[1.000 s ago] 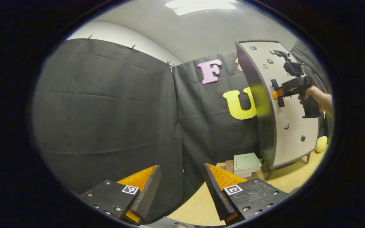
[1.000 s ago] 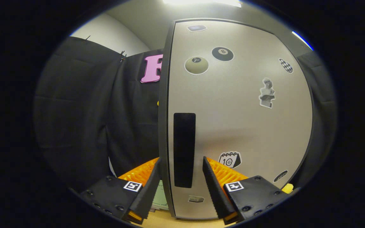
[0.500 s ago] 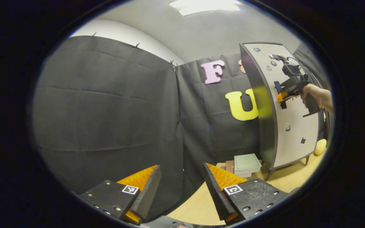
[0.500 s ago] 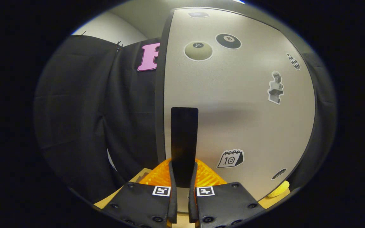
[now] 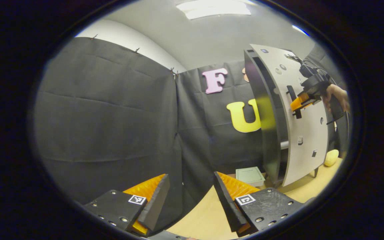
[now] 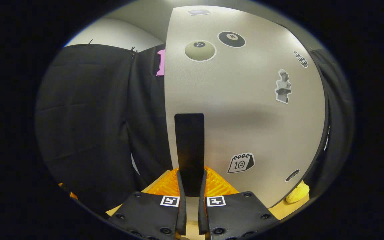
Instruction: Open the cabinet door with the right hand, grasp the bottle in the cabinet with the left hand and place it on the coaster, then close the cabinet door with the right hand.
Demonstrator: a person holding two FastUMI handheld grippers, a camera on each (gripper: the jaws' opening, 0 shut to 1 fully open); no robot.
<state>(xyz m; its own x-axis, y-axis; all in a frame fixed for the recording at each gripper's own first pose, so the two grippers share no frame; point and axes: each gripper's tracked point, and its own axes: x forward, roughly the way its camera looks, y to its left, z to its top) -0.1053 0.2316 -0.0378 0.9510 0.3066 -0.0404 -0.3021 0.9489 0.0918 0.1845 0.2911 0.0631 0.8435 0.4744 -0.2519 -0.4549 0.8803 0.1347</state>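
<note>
Left gripper [image 5: 192, 196] hangs with its fingers wide apart and nothing between them, low over the near edge of the wooden tabletop [image 5: 208, 213] and pointed at the black cloth wall. To the right, near the far edge of the tabletop, stands the grey cabinet [image 5: 267, 133], and its door [image 5: 303, 133] is swung out a little, with a dark gap along the front edge. The right gripper [image 6: 192, 195] is closed narrow on the black door handle [image 6: 189, 150], both fingers pressing its lower end. I judge that the opening step is in hand and not finished: the next move calls for pulling the handle further along the arc of the hinge, until the gap is wide enough for the left gripper to enter. The left gripper view shows the gap, a hand [image 5: 337, 96] holding the right gripper and a green book [image 5: 250, 175] beside the cabinet; the right gripper view shows the stickers on the door. The bottle is presumably inside the cabinet, and I cannot see it.
</note>
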